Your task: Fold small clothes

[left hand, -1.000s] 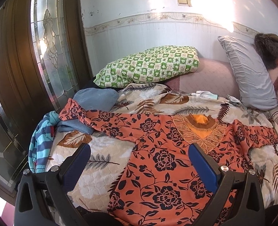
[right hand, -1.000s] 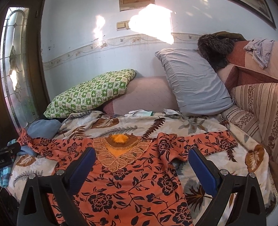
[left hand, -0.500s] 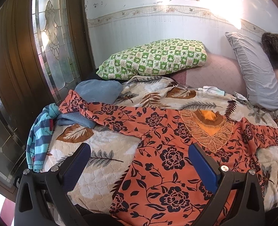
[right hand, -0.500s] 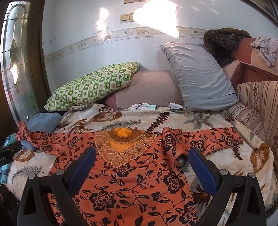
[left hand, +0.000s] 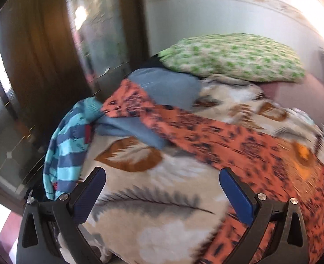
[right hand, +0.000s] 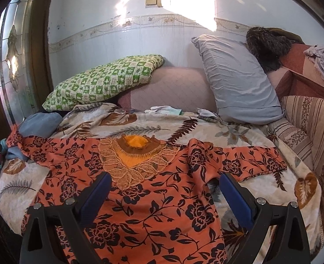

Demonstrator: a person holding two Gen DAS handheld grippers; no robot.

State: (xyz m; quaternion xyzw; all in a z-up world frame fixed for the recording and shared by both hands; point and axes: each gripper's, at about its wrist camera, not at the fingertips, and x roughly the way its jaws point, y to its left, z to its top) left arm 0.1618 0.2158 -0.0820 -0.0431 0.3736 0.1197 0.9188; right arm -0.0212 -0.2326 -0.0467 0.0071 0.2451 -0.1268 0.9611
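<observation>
Tongs on both sides stand wide and hold nothing: left tongs [left hand: 162,189] over the bedspread [left hand: 153,198], right tongs [right hand: 165,189] above the orange floral shirt [right hand: 157,209], spread flat.

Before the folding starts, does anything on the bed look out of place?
Yes. The orange shirt is spread flat, but the end of its sleeve lies up on a pile of blue clothes at the bed's edge, not on the blanket. Both grippers are open and hold nothing.
</observation>
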